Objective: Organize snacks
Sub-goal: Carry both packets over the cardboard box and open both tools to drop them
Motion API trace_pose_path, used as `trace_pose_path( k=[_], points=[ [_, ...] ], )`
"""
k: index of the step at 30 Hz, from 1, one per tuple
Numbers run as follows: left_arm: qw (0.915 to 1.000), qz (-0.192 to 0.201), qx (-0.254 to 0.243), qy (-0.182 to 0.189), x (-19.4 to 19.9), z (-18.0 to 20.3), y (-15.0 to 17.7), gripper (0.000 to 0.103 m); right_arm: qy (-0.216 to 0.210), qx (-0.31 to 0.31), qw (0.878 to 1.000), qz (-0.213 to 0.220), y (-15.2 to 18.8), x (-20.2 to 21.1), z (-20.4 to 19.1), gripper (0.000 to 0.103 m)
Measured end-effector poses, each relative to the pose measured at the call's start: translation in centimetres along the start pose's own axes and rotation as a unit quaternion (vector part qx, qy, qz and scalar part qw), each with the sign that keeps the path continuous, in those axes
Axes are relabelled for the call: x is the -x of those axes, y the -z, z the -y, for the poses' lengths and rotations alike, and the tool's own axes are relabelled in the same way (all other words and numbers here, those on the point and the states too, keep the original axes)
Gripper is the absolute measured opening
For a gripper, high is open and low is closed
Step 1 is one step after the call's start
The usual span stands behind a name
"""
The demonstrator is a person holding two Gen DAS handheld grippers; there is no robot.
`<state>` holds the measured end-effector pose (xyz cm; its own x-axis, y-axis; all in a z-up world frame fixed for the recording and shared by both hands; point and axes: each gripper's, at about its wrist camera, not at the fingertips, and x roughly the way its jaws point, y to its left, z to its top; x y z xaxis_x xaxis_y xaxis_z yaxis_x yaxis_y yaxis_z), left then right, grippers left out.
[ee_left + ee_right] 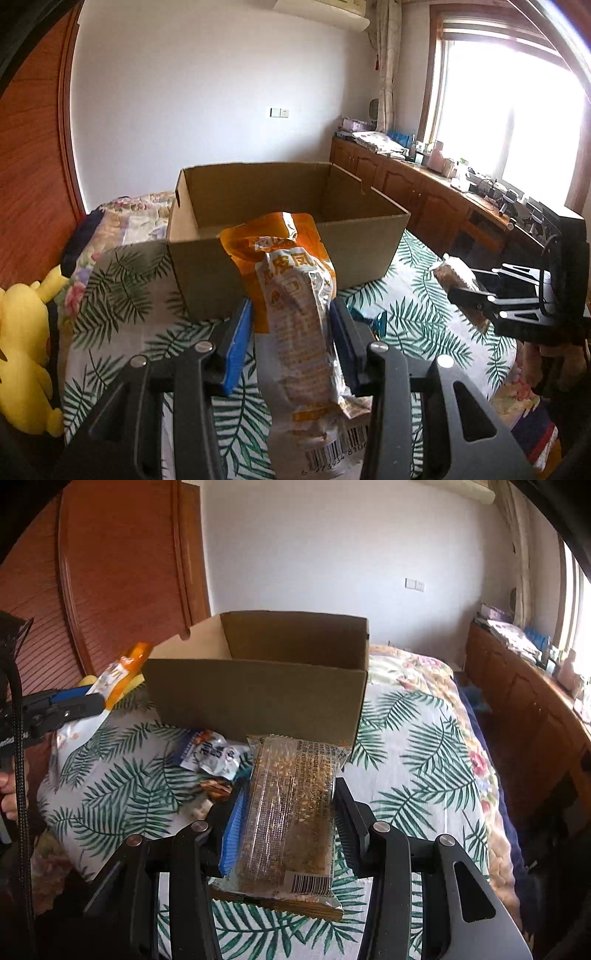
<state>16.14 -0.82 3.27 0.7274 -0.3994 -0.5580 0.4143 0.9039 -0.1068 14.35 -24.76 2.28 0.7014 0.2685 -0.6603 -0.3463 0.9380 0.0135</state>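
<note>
An open cardboard box (288, 229) (258, 698) stands on the leaf-print cloth ahead of both grippers. My left gripper (291, 321) is shut on an orange and silver snack pouch (295, 314), held upright in front of the box's near wall. The same pouch (122, 672) and left gripper (74, 701) show at the left of the right wrist view. My right gripper (288, 805) is shut on a clear-wrapped brown grain bar (291, 812), lifted above the cloth. In the left wrist view the right gripper (465, 291) with its bar (458, 277) shows at the right.
A blue and white snack packet (210, 757) and a small brown one (216, 788) lie on the cloth (406, 757) before the box. A yellow plush toy (26, 350) sits at the left. A wooden cabinet (424, 192) with clutter runs under the window on the right.
</note>
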Motion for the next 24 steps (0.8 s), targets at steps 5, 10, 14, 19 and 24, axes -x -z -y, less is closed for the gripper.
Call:
trace_pose_path(
  k=[5,10,14,19,24],
  points=[
    [0.9999,0.008,-0.008,-0.009,-0.2,0.1,-1.4,0.040,-0.004,0.004,1.000,0.006,-0.8,0.3,-0.5,0.045],
    [0.9997,0.013,-0.008,-0.019,-1.0,-0.3,-3.1,0.041,-0.006,0.008,1.000,0.008,-2.1,0.0,-0.7,0.045],
    [0.9993,0.017,-0.008,-0.032,-1.9,-1.0,-4.8,0.041,-0.014,0.003,1.000,0.008,-3.6,-0.5,-0.6,0.045],
    [0.9991,0.013,-0.002,-0.039,-3.2,-1.9,-6.7,0.041,-0.015,-0.001,1.000,0.008,-5.4,-1.1,-0.1,0.045],
    [0.9987,0.008,0.005,-0.050,-4.8,-2.7,-7.9,0.041,-0.015,-0.004,1.000,0.007,-7.3,-2.1,0.5,0.045]
  ],
)
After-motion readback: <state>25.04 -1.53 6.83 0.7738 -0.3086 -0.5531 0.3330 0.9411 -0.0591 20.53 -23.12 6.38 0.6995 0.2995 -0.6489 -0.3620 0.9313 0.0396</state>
